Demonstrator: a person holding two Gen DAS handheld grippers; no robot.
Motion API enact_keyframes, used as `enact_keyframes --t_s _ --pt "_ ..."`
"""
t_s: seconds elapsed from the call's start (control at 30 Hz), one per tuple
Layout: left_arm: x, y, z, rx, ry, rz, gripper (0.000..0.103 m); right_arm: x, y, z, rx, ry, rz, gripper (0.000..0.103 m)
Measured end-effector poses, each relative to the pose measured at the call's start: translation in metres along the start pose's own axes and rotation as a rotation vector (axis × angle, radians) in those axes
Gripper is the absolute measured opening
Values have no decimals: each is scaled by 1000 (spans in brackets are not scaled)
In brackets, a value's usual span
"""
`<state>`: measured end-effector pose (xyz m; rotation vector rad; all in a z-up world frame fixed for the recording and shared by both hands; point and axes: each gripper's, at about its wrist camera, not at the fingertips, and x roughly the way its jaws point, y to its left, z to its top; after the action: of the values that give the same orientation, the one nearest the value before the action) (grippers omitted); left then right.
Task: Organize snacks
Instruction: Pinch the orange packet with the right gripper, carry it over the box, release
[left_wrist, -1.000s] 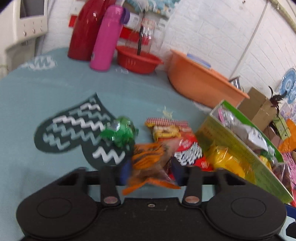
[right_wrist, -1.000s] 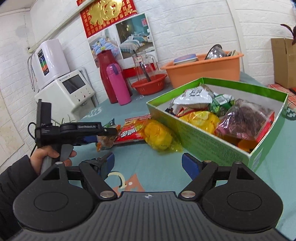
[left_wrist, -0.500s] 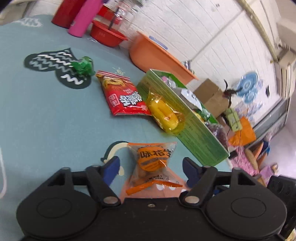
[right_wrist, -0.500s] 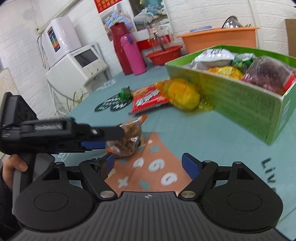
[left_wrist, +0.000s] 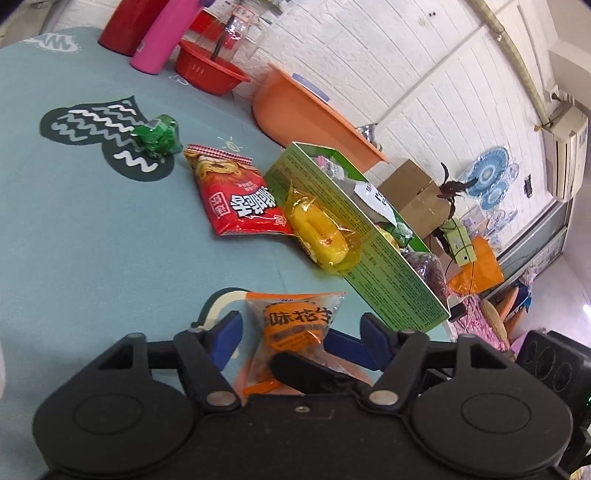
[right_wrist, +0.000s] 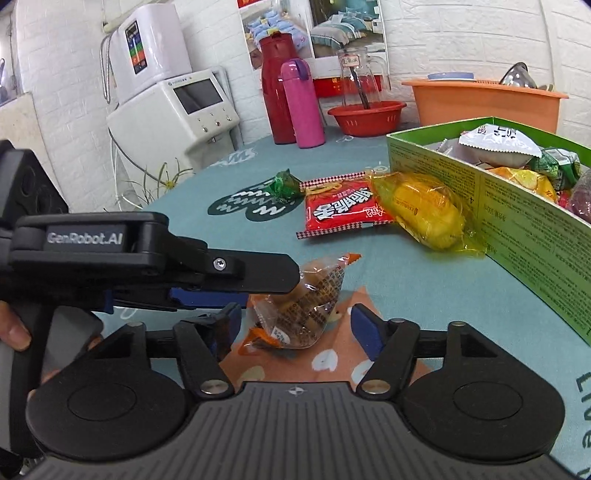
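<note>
Left claw now spread wide, orange snack packet released onto the bench, right claw wide open around it

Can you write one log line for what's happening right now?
left claw: open | right claw: open | orange snack: on table, between both | box: waiting

peanut packet before chips bag | bun against box
</note>
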<state>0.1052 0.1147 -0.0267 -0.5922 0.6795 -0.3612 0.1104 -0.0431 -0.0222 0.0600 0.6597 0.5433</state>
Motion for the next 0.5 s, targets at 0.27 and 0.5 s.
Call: enact_keyframes --t_s 0.27,0.5 --pt "9 -27 0 75 22 -28 42 -18 -5 -2 7 -26 7 75" --pt "20 -79 26 182 -20 -103 42 -56 -19 18 -2 -164 -62 75"
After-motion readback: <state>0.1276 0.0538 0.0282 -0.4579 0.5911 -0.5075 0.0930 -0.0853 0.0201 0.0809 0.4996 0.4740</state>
